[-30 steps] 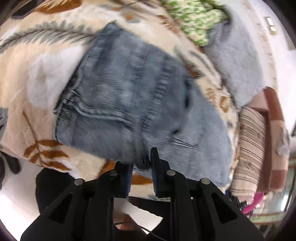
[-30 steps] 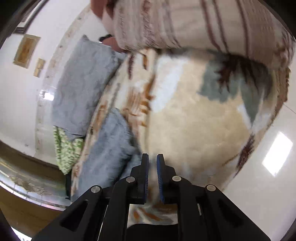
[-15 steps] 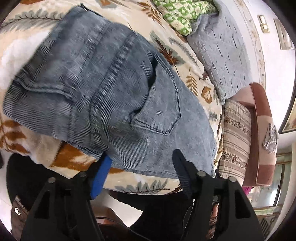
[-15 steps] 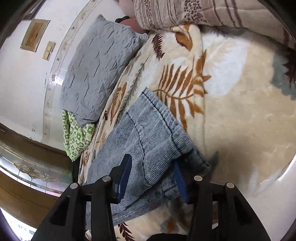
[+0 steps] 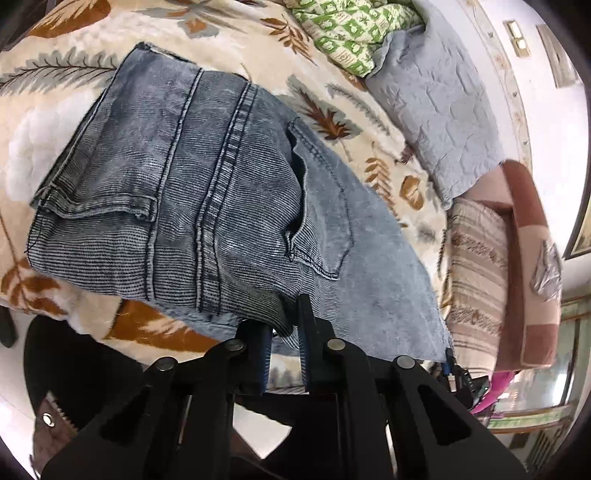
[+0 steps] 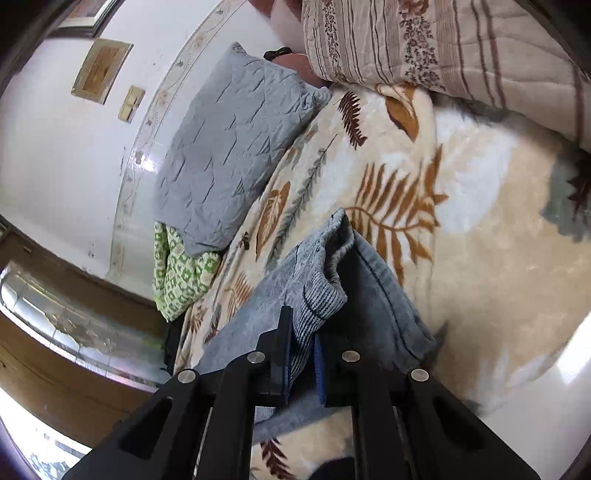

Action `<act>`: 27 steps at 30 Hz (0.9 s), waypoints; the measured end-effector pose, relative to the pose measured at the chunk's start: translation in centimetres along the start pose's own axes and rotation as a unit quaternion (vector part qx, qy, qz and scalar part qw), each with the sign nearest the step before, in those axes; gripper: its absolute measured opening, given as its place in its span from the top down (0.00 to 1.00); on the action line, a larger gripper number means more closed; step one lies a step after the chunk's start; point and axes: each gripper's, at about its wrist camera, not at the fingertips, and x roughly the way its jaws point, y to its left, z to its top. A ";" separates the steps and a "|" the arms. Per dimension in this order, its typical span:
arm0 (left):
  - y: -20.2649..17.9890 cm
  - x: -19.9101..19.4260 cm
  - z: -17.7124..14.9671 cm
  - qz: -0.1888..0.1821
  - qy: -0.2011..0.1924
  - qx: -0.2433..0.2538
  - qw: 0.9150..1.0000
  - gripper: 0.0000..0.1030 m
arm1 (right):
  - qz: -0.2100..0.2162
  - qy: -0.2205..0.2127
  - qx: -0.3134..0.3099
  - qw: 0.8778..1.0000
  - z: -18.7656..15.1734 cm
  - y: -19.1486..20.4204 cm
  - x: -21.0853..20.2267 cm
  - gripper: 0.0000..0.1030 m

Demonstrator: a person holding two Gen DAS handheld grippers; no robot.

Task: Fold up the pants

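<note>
Faded blue-grey denim pants lie folded over on a cream blanket with leaf print; a back pocket and seams face up. My left gripper is shut on the near edge of the pants. In the right wrist view the pants lie bunched below centre, and my right gripper is shut on a raised fold of denim at their near end.
A grey quilted pillow and a green patterned cloth lie at the blanket's far side. A striped cushion leans on a brown headboard. White floor lies beyond the bed edge.
Both grippers were shut a second ago, then opened wide over the pants. Both have now closed on the near denim edge.
</note>
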 end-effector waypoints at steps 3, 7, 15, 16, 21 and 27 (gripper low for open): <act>2.0 2.0 0.0 0.018 0.027 -0.028 0.999 0.90 | -0.032 0.020 0.032 0.999 -1.2 -2.8 0.7 0.91; 3.2 2.3 0.1 0.015 0.048 -0.036 0.998 0.90 | -0.048 0.029 0.061 0.997 -2.1 -4.8 1.0 0.89; 3.3 -5.0 0.6 -0.013 -0.007 0.068 0.998 0.76 | -0.101 -0.045 -0.034 0.993 0.3 1.4 -3.5 0.67; 3.6 -5.9 1.1 -0.001 -0.030 0.070 0.997 0.61 | -0.096 -0.035 -0.048 0.994 0.5 2.5 -3.0 0.59; 6.8 -7.8 5.6 0.024 -0.093 0.014 0.995 0.38 | -0.052 0.054 -0.116 0.990 -0.8 9.0 4.2 0.53; 9.3 -5.0 11.0 0.049 -0.058 0.003 0.997 0.38 | -0.020 0.171 -0.220 0.960 -4.3 18.3 18.2 0.42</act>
